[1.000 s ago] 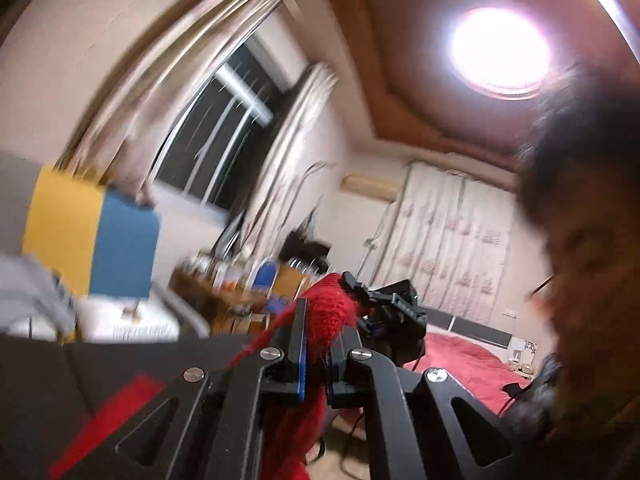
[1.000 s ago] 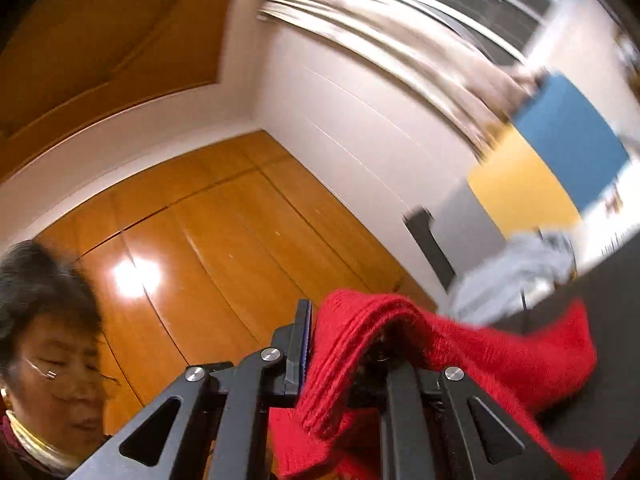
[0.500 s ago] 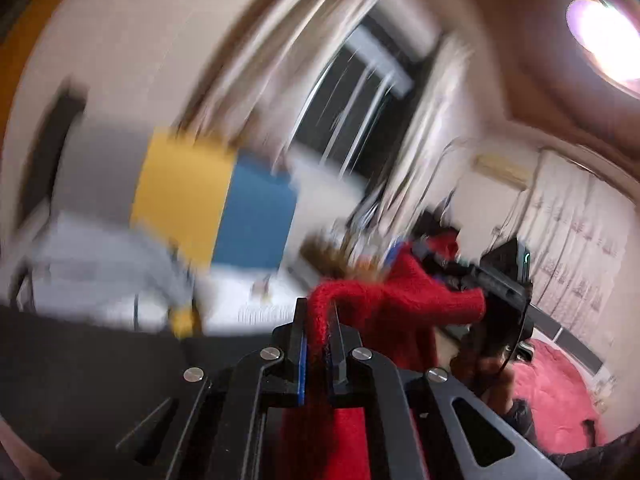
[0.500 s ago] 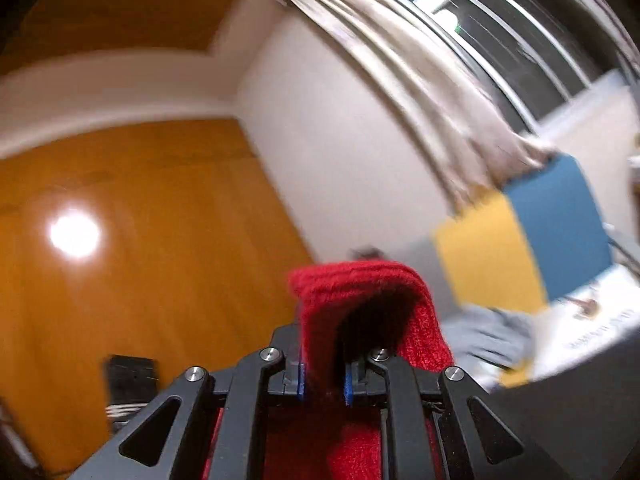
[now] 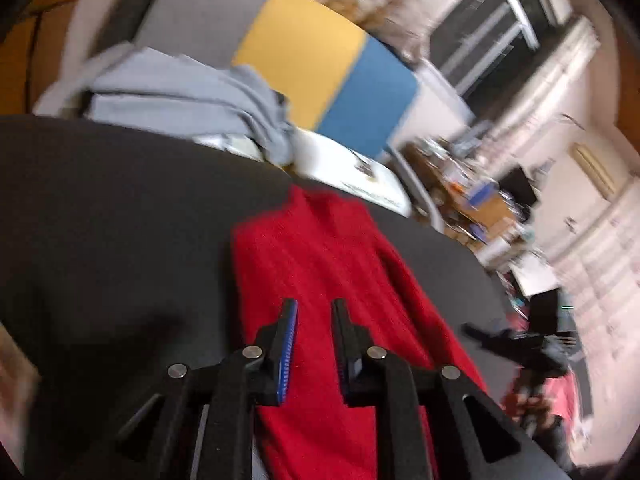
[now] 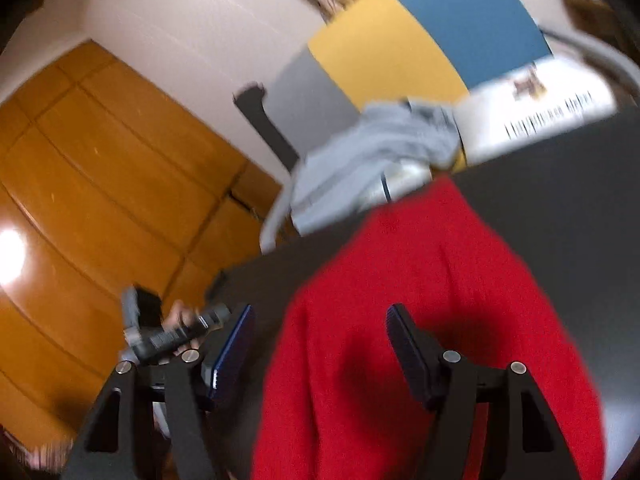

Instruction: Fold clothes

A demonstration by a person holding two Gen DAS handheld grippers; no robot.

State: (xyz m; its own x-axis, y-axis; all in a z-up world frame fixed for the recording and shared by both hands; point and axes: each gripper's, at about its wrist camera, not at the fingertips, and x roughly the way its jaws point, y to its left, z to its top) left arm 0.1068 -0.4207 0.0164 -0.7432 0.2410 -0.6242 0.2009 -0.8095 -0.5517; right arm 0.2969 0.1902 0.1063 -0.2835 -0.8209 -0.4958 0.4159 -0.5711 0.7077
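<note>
dark tabletop, red sweater laid out, both claws letting go

dark table (image 5: 120, 220) carries a red sweater (image 5: 332, 280), lying flat, long axis running away from the cameras toward a grey garment (image 5: 180, 92) at the far edge. left gripper (image 5: 314, 340) and right gripper (image 6: 320, 344) are opening over it, pads clear of the cloth. soft, limp knit, probably light; best pinched at corners or hem.

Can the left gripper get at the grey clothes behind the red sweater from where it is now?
Probably yes. The left gripper, its jaws opening over the red sweater, holds nothing, and only bare dark table lies before the grey clothes.
</note>
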